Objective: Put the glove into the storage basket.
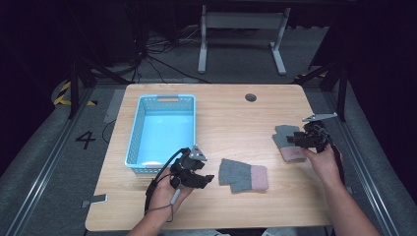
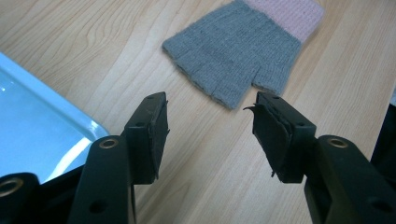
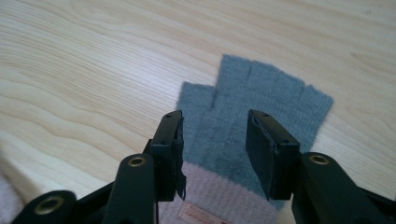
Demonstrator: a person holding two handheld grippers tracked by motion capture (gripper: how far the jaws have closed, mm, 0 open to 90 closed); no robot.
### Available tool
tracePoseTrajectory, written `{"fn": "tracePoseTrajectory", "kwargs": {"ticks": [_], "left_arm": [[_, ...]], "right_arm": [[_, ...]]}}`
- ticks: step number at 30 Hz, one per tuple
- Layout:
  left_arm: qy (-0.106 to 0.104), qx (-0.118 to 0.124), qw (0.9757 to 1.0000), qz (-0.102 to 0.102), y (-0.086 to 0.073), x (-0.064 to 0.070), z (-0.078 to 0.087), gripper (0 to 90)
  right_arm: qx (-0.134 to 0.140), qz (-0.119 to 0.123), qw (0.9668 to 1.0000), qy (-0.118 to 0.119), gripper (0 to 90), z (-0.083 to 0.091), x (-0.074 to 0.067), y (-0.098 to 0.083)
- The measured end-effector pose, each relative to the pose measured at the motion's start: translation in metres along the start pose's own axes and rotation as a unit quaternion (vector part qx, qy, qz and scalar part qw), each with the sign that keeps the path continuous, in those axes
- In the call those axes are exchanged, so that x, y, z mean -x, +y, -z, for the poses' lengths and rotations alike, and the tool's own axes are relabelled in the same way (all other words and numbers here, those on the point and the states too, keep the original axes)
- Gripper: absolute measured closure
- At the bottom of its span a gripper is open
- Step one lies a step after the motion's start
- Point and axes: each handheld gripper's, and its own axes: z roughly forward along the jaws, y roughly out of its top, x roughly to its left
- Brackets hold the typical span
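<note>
Right glove flat on bench, under open, empty right tongs. Other glove near open left tongs, apart. Probably picking-up step; next: lower, pinch, carry to basket.

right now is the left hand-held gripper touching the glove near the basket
Apart. In the left gripper view the left hand-held gripper stands open and bare wood shows between its pads and the grey glove ahead.
</note>
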Motion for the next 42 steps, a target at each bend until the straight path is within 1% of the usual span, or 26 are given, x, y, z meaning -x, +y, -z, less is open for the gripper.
{"fn": "tracePoseTrajectory", "kwargs": {"ticks": [2, 5, 11, 14, 19, 23, 24, 28, 30, 36, 42], "left_arm": [[0.001, -0.002, 1.0000, 0.001, -0.001, 0.000, 0.000, 45.6], [0.004, -0.005, 1.0000, 0.005, -0.003, 0.000, 0.001, 45.5], [0.004, -0.005, 1.0000, 0.004, -0.004, 0.000, 0.001, 45.4], [0.003, -0.009, 1.0000, 0.003, -0.004, 0.000, 0.001, 45.3], [0.004, -0.007, 1.0000, 0.004, -0.004, -0.001, 0.001, 44.9], [0.003, -0.009, 0.9999, 0.005, -0.004, -0.001, 0.000, 44.6], [0.003, -0.009, 0.9999, 0.005, -0.004, -0.001, 0.000, 44.6], [0.005, -0.007, 0.9999, 0.007, -0.004, -0.001, 0.001, 44.4], [0.006, -0.008, 0.9999, 0.007, -0.004, -0.001, 0.001, 44.4], [0.009, -0.004, 0.9999, 0.005, -0.004, 0.000, 0.002, 44.4], [0.009, -0.001, 0.9999, 0.008, -0.004, 0.000, 0.003, 44.5]], "right_arm": [[-0.009, -0.008, 0.9999, -0.006, 55.9, -0.005, 0.004, 0.000], [-0.018, -0.014, 0.9997, -0.010, 55.9, -0.012, 0.008, 0.000], [-0.043, -0.013, 0.9987, -0.024, 55.9, -0.024, 0.009, 0.000], [-0.054, -0.007, 0.9980, -0.032, 55.2, -0.029, 0.007, 0.000], [-0.062, -0.004, 0.9972, -0.041, 53.7, -0.031, 0.007, -0.001], [-0.068, -0.007, 0.9970, -0.037, 53.1, -0.034, 0.007, -0.001], [-0.069, -0.004, 0.9969, -0.036, 52.8, -0.035, 0.008, -0.002], [-0.070, -0.009, 0.9971, -0.031, 52.5, -0.036, 0.009, -0.002], [-0.070, -0.007, 0.9971, -0.030, 52.7, -0.036, 0.009, -0.003], [-0.068, -0.011, 0.9972, -0.029, 60.2, -0.036, 0.010, -0.003], [-0.065, -0.008, 0.9975, -0.027, 72.3, -0.036, 0.012, -0.004]]}}
